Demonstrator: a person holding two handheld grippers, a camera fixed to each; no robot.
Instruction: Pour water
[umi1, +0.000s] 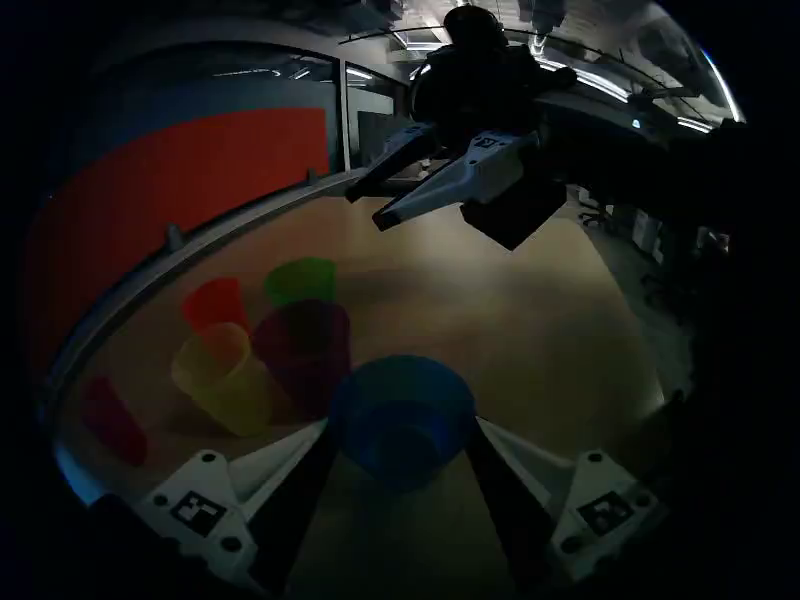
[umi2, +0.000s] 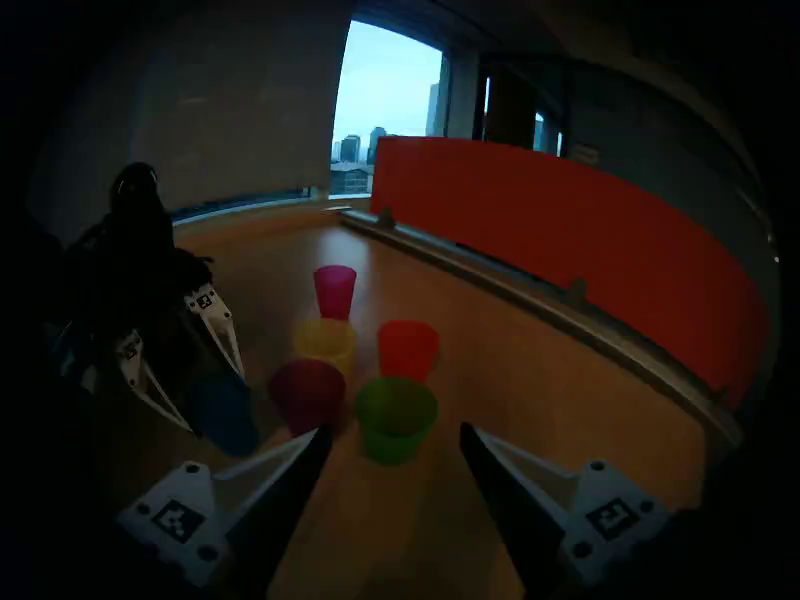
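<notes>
Left gripper (umi1: 401, 424) pinches blue cup (umi1: 402, 400), one of six; right gripper (umi2: 395, 430) spread wide.

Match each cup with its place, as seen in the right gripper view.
Cups:
1. blue cup
2. green cup
3. pink cup

Places:
A. farthest from the right tongs
B. between the fingers of the left tongs
C. just ahead of the open, empty right tongs

Pairs: 1-B, 2-C, 3-A
</notes>
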